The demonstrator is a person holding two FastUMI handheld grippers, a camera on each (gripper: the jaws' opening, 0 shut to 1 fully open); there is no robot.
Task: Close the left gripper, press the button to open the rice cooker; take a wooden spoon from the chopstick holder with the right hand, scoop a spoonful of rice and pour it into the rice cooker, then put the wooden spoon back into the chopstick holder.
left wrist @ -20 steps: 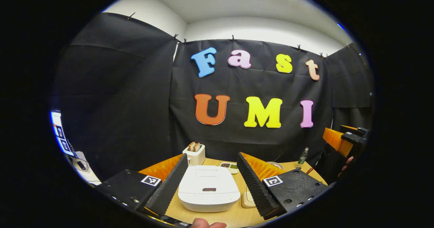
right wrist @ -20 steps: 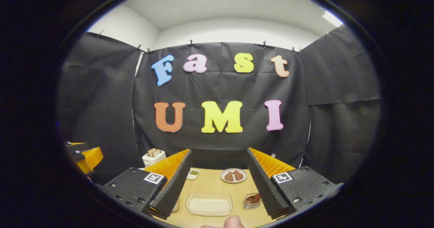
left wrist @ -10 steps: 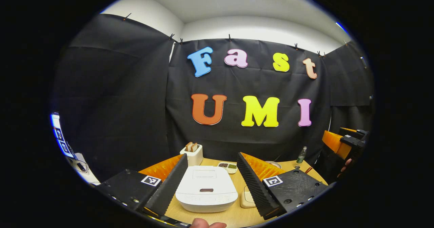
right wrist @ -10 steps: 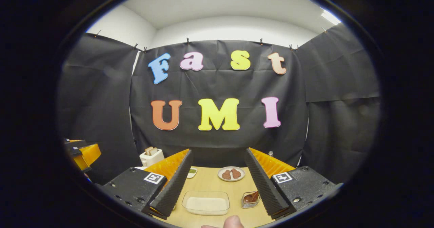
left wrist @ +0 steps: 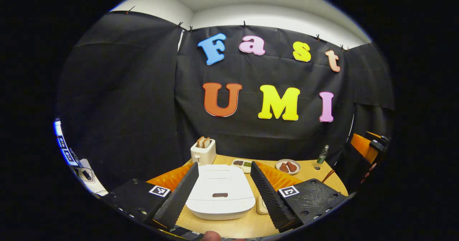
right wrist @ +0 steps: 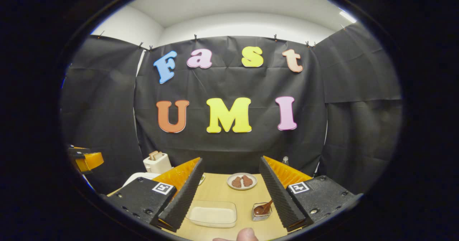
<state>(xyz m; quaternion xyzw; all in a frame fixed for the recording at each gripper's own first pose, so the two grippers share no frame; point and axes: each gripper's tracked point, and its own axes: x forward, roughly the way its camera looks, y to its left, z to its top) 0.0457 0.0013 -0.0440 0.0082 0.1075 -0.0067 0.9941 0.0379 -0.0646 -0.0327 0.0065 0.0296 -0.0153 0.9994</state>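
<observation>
Left gripper view: The left gripper point(left wrist: 224, 185) is held spread wide above the table point(left wrist: 247, 226), nothing between its ridged fingers. The rice cooker point(left wrist: 219, 192) is seen between them, on the wooden tabletop near the front edge, lid down. Its shell is white, smooth, rounded plastic; a small dark oblong on the lid front is judged to be the release button point(left wrist: 219, 195). The cooker is judged heavy and rigid enough to stay put under a press; the glossy lid may be slippery, so the press is best made squarely on the button with the fingers brought together first. A white toaster point(left wrist: 203, 151) with bread stands behind the cooker, and a plate point(left wrist: 288, 166) of brown pieces lies to the right.

Right gripper view: The right gripper point(right wrist: 229, 192) is likewise spread, empty. Between its fingers lies a clear, shallow rectangular container of rice point(right wrist: 212, 214), judged light and prone to sliding if pushed by a scoop. Just beside it, a small clear holder point(right wrist: 261, 212) carries the wooden spoon point(right wrist: 263, 208), bowl end visible, handle running behind the right finger. The spoon is judged light, stiff and matte, with fair grip; it should be taken by the handle, not the bowl.
</observation>
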